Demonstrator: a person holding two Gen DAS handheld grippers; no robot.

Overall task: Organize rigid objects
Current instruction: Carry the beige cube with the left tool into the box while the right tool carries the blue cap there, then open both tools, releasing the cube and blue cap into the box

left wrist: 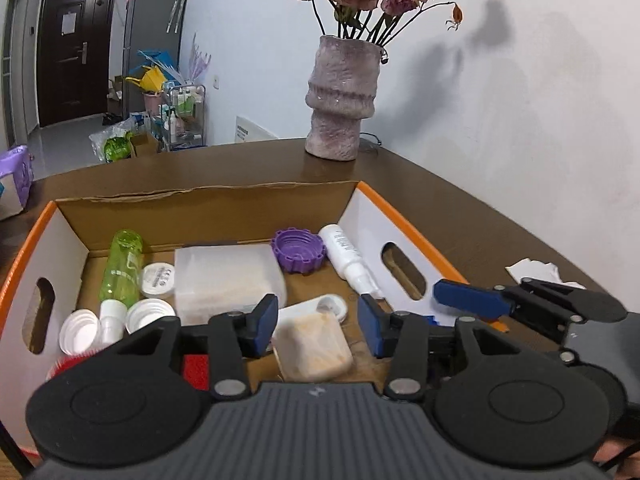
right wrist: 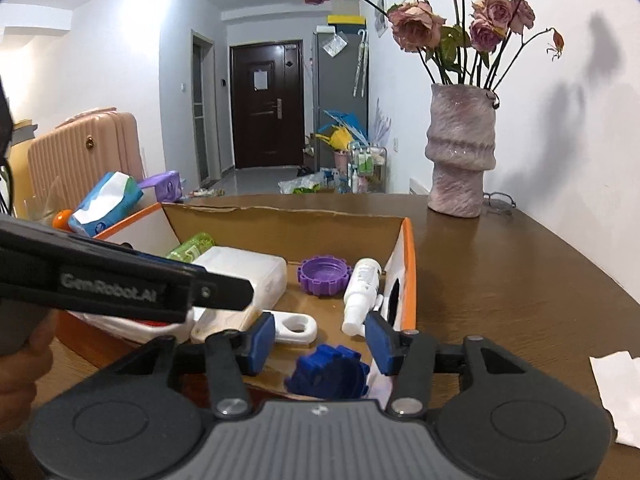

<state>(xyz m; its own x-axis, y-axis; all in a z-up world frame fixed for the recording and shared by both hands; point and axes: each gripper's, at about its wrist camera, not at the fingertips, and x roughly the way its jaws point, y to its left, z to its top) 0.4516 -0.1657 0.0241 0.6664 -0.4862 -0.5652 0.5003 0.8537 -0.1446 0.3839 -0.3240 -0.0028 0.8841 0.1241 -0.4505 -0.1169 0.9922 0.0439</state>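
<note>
Blue gear-shaped cap sits low in the near right corner of my cardboard box, right under my right gripper, jaws spread, nothing pinched. Left gripper also spread, empty, hovering over the white soap-like block. Purple cap, white spray bottle, green bottle further back. Vase on table behind.
</note>
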